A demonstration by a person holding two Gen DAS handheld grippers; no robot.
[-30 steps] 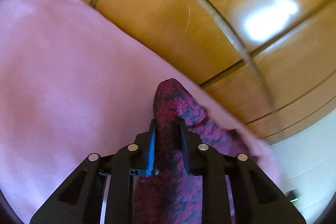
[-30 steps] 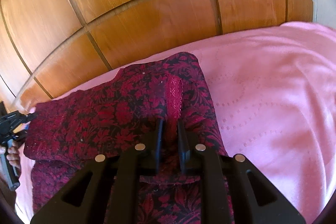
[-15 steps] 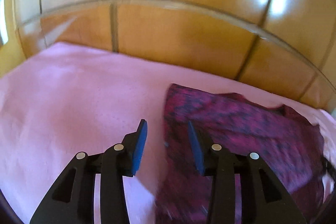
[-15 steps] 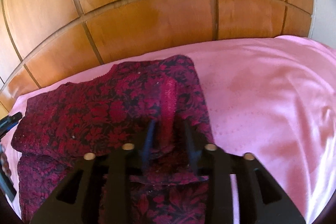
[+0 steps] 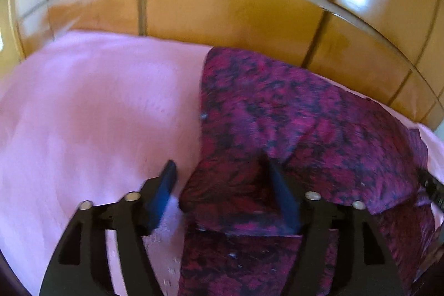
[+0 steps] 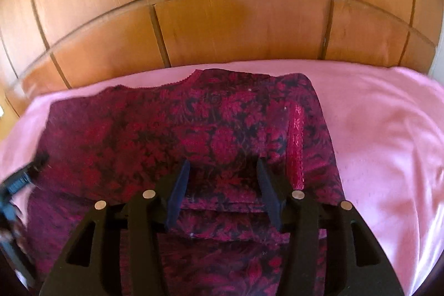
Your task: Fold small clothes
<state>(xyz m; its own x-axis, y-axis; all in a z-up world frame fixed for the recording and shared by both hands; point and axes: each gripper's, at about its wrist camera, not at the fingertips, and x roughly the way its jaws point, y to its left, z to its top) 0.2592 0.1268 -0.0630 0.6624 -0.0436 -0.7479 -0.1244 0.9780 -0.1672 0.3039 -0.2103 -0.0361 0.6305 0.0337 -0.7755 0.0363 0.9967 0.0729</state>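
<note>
Both grippers, left gripper [image 5: 219, 185] and right gripper [image 6: 222, 182], have just been opening, fingers apart over the floral garment [image 6: 172, 135]. Lift clear without snagging its folded edge.

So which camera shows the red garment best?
The right wrist view: the garment lies sharp, its folded layers and scalloped edge visible on the pink sheet. The left wrist view shows it blurred, from one side, partly cut off.
</note>
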